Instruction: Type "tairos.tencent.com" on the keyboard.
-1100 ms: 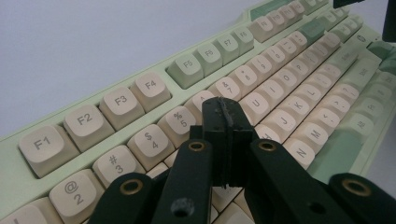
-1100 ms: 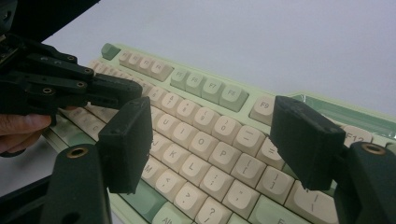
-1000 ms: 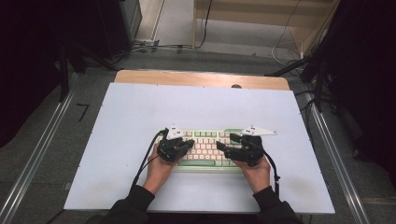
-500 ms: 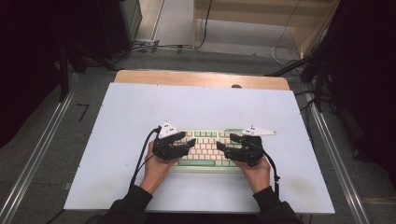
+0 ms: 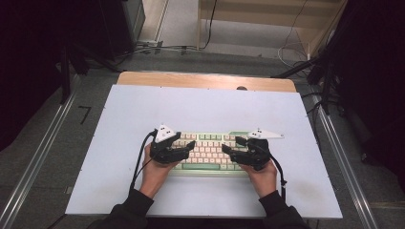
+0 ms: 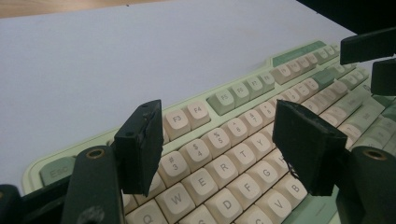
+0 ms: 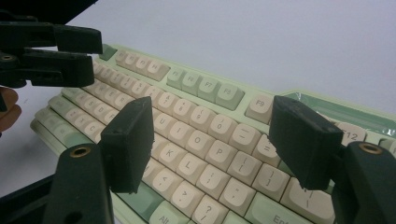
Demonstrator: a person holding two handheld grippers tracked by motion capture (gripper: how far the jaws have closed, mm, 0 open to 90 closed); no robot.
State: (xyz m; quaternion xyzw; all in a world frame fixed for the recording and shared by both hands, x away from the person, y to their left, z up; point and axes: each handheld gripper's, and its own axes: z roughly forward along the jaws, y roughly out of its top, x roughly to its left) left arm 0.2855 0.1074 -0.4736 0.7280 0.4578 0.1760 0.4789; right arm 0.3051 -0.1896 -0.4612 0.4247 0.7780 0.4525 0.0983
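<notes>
Keyboard (image 5: 210, 152) lies flat near the front of the white bench (image 5: 205, 109). Left hand-held gripper (image 5: 185, 149) hovers over its left keys, jaws just opening, nothing between them. Right hand-held gripper (image 5: 230, 146) hovers open over the right keys.

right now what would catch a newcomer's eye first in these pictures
The mint-green keyboard with cream keys lies on the near half of the white table, the one colourful thing there. A black claw hovers over each end: the left claw, whose jaws have just been opening, and the right claw. Both stand open above the keys with nothing between the jaws.
</notes>
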